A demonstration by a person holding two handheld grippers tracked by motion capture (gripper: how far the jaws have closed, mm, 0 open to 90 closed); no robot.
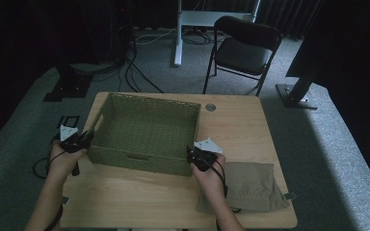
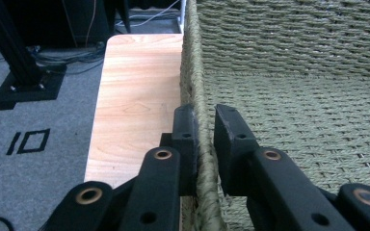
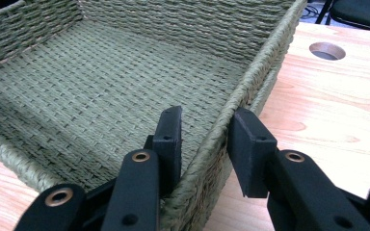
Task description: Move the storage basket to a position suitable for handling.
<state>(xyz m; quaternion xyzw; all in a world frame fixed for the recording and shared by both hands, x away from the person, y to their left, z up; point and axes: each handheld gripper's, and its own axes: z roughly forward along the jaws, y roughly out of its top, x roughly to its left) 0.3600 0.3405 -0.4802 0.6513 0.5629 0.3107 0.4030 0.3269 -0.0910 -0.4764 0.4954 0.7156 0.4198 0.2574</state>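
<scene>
An empty olive-green woven basket [image 1: 149, 98] stands on the left half of the wooden table [image 1: 139, 197]. My left gripper [image 1: 87, 139] is at the basket's near left corner. In the left gripper view its jaws [image 2: 204, 120] pinch the left wall's rim, one pad outside and one inside the basket [image 2: 294, 96]. My right gripper [image 1: 192, 153] is at the near right corner. In the right gripper view its jaws [image 3: 208, 115] straddle the right wall's rim, with both pads against the weave of the basket [image 3: 101, 86].
A folded khaki cloth [image 1: 250, 185] lies on the table's near right part, beside my right forearm. A round cable hole [image 1: 210, 107] sits behind the basket's right corner. A black folding chair [image 1: 243, 45] stands beyond the table, with cables on the floor to the left.
</scene>
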